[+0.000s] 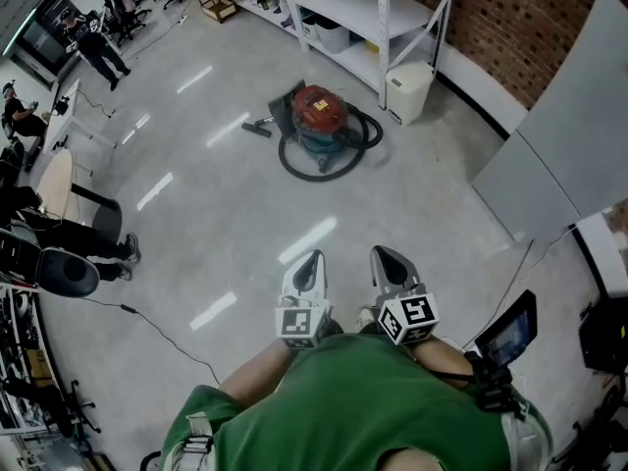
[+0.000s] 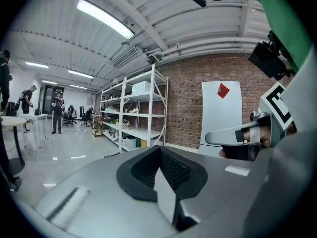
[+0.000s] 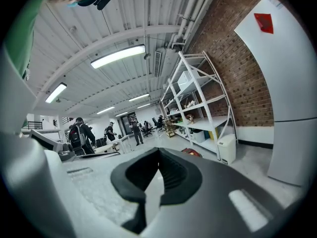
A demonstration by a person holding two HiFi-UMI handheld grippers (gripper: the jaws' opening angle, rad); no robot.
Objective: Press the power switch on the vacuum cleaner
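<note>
**Inspector:** State of each hand-held gripper?

**Assistant:** The left hand-held gripper (image 1: 312,259) and right hand-held gripper (image 1: 385,253) are both closed on nothing, side by side, well apart from the vacuum cleaner (image 1: 318,112).

**Inspector:** Surroundings?

**Assistant:** A black hose (image 1: 294,168) loops round the vacuum cleaner. A white bin (image 1: 407,91) stands near its right, with shelving (image 1: 383,18) behind. Floor (image 1: 245,204) lies between.

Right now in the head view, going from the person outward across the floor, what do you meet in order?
left gripper and right gripper side by side, both shut on nothing → black hose loop → red vacuum cleaner → white shelving unit by the brick wall
</note>
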